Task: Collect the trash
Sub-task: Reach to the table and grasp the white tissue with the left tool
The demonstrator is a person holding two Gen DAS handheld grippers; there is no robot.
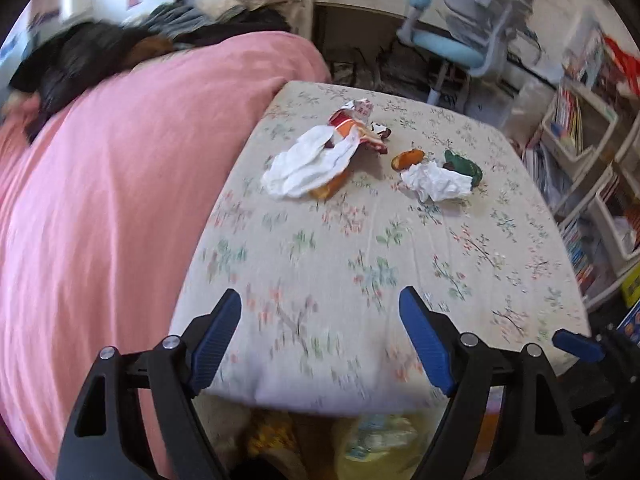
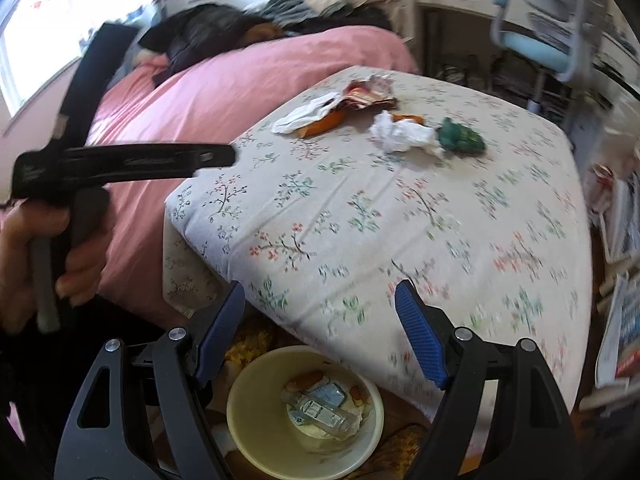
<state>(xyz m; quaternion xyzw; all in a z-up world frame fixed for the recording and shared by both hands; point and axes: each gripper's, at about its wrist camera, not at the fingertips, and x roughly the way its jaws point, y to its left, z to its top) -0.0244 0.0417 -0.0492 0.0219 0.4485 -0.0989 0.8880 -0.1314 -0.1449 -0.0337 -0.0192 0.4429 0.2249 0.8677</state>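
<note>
Trash lies at the far end of a floral mattress (image 1: 360, 260): a flat white paper (image 1: 304, 168) over a red and orange wrapper (image 1: 352, 124), a small orange wrapper (image 1: 408, 159), a crumpled white tissue (image 1: 436, 182) and a green wrapper (image 1: 466, 166). My left gripper (image 1: 320, 294) hangs open and empty over the mattress's near edge. My right gripper (image 2: 320, 288) is also open and empty, above the near corner of the mattress. Below it stands a cream bin (image 2: 240, 400) holding a clear bottle (image 2: 324, 412). From the right wrist, the tissue (image 2: 404, 134) and green wrapper (image 2: 460, 140) lie far ahead.
A pink quilt (image 1: 120, 200) covers the bed to the left, with dark clothes (image 1: 80, 60) piled at its far end. A blue desk chair (image 1: 452, 44) and a desk stand beyond. Shelves of books (image 1: 580, 140) line the right side. A hand (image 2: 24, 248) holds the left gripper's handle.
</note>
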